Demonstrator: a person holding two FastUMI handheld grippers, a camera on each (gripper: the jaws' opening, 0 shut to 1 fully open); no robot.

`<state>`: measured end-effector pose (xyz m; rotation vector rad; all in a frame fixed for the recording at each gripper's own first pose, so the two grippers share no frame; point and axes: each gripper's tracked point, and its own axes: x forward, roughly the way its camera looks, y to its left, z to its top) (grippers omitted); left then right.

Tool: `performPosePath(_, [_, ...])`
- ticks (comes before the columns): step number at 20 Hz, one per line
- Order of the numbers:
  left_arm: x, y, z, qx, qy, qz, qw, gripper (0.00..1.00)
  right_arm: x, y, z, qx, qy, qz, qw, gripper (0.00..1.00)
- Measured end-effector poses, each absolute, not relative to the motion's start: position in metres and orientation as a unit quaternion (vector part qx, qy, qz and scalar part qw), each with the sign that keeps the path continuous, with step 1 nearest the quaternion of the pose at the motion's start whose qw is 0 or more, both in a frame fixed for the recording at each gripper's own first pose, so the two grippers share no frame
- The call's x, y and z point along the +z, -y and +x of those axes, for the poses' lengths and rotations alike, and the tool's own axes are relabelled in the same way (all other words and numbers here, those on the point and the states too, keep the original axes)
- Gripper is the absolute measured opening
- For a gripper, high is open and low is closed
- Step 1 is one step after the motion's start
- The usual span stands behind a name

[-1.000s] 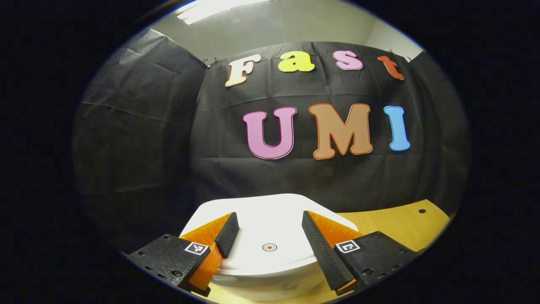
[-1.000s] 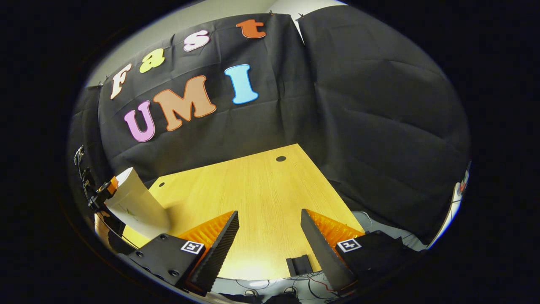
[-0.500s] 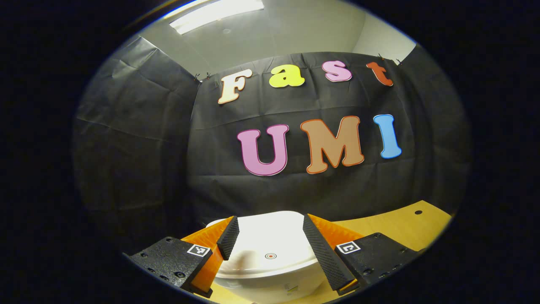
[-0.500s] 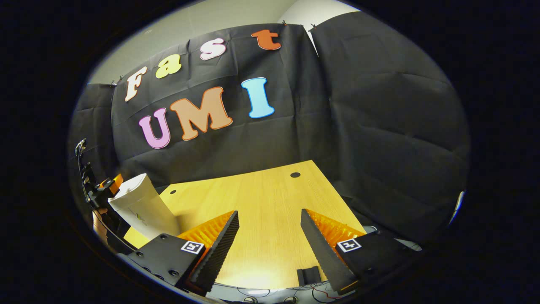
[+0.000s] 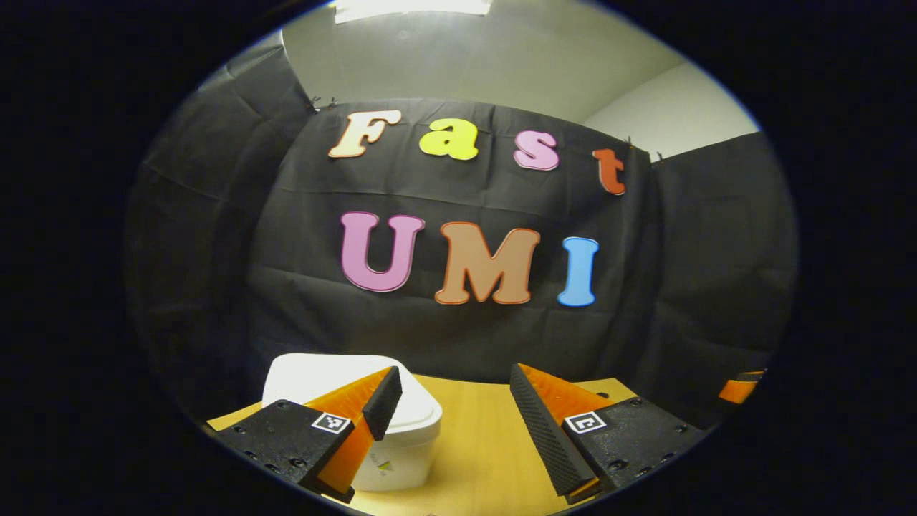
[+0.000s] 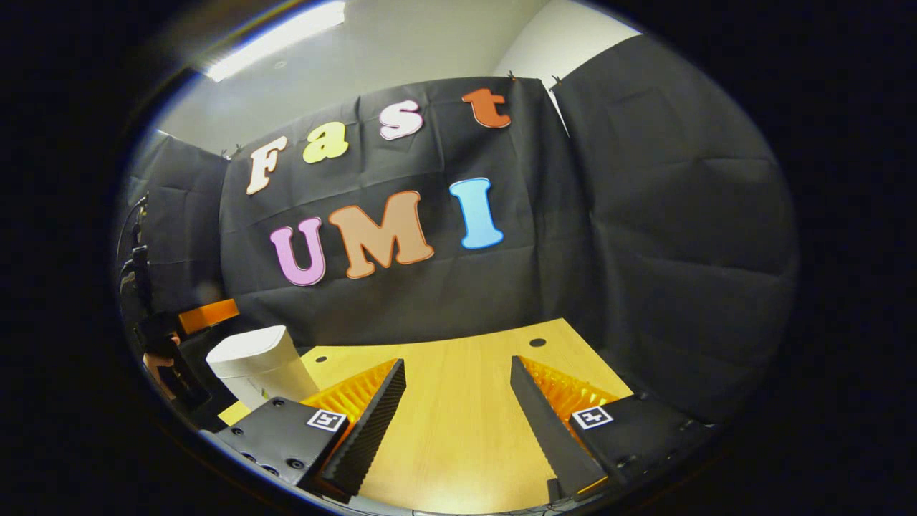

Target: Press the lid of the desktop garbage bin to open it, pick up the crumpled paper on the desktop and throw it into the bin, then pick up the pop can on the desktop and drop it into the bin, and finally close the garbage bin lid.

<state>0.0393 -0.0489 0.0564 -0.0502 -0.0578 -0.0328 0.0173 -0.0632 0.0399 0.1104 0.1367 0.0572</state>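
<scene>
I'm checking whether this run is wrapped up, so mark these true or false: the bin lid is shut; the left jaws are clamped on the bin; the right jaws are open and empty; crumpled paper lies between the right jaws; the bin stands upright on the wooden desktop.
1. The lid of the white garbage bin is shut. True: it sits flat on the rim.
2. The left gripper is clamped on the bin. False: its jaws are open, the bin stands beyond one finger.
3. The right gripper is open and empty. True.
4. Crumpled paper lies between the right jaws. False: bare wooden desktop shows there.
5. The bin stands upright on the desktop. True.
</scene>
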Motion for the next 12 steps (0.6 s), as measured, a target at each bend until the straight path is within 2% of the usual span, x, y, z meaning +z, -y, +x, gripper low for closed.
performPosePath(5, [0.055,0.091,0.034,-0.063,0.040,-0.039,0.996,0.92,0.043,0.057,0.010,0.020,-0.050,0.061,0.997,0.97])
performPosePath(12, [0.024,0.119,0.042,-0.097,0.002,-0.019,0.995,0.92,0.053,0.084,0.009,-0.018,-0.026,0.086,0.996,0.99])
